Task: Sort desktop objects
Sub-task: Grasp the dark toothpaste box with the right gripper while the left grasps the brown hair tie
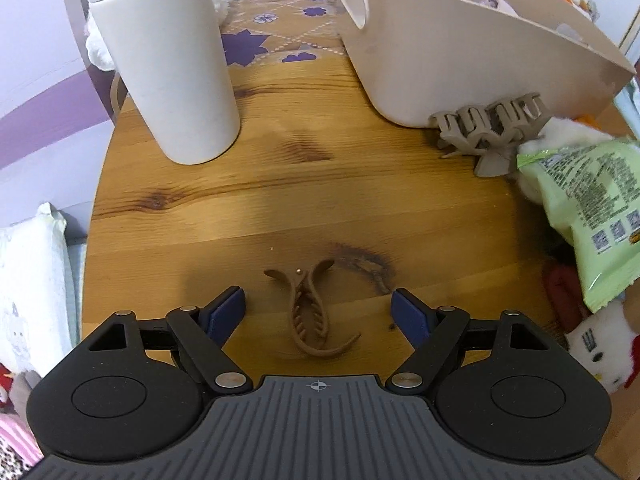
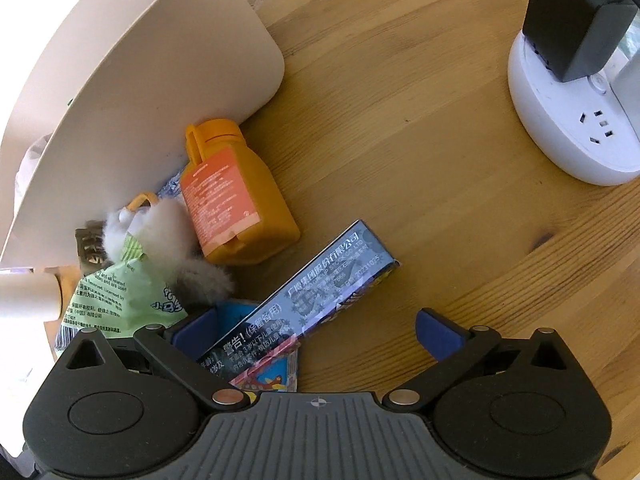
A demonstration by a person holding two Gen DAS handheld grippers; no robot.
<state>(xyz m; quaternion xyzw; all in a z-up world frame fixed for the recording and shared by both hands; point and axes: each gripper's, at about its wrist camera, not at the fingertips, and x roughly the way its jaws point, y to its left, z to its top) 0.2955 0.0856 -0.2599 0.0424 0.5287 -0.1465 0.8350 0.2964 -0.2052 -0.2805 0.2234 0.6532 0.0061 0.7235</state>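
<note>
A small brown hair claw [image 1: 310,314] lies on the round wooden table [image 1: 280,192], right between the blue pads of my open left gripper [image 1: 319,314], which touch nothing. A larger beige hair claw [image 1: 486,130] rests against the cream storage basket [image 1: 460,52]. In the right wrist view my right gripper [image 2: 320,336] stands open over a long silver-blue box [image 2: 320,300] that lies slanted across its left finger [image 2: 192,334]. An orange bottle [image 2: 236,192] and a fluffy white toy [image 2: 160,232] lie beside the basket [image 2: 120,100].
A tall white tumbler [image 1: 168,60] stands at the back left. A green snack bag [image 1: 592,208] and plush toys [image 1: 596,348] crowd the table's right edge. A white power socket [image 2: 572,120] with a black plug [image 2: 576,16] sits far right in the right wrist view.
</note>
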